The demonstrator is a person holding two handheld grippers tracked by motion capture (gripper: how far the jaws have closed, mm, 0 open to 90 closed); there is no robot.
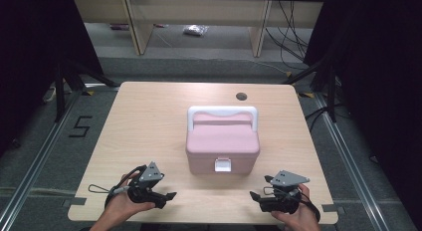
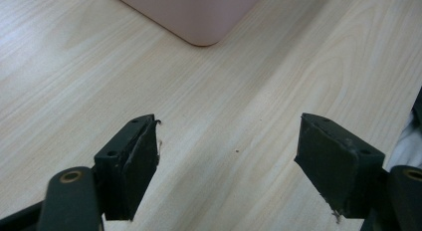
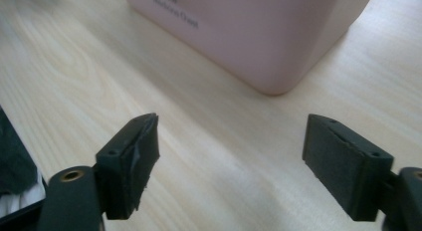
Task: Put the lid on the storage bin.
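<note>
While both grippers sit low in the high view, the left gripper (image 1: pixel 169 196) at lower left and the right gripper (image 1: pixel 255 195) at lower right, the pink box (image 1: pixel 222 141) stands at the middle of the table (image 1: pixel 149 121), between and above them in the frame, apart from both. Each gripper's jaws stand wide apart with nothing between them, just bare wood.

Judging from this, the step in hand is the approach to the box, most likely its white latch (image 1: pixel 222 165) on the near face. To do it well, bring one gripper squarely to the latch and keep the other ready to steady a side wall, since a light box could slide under a push. Keep the jaws wide until the pads flank the tab.

In the left gripper view a rounded corner of the box (image 2: pixel 199 17) shows at top centre, cut off. In the right gripper view the box (image 3: pixel 259 32) bears small lettering, too blurred to read. How the latch works cannot be made out.
</note>
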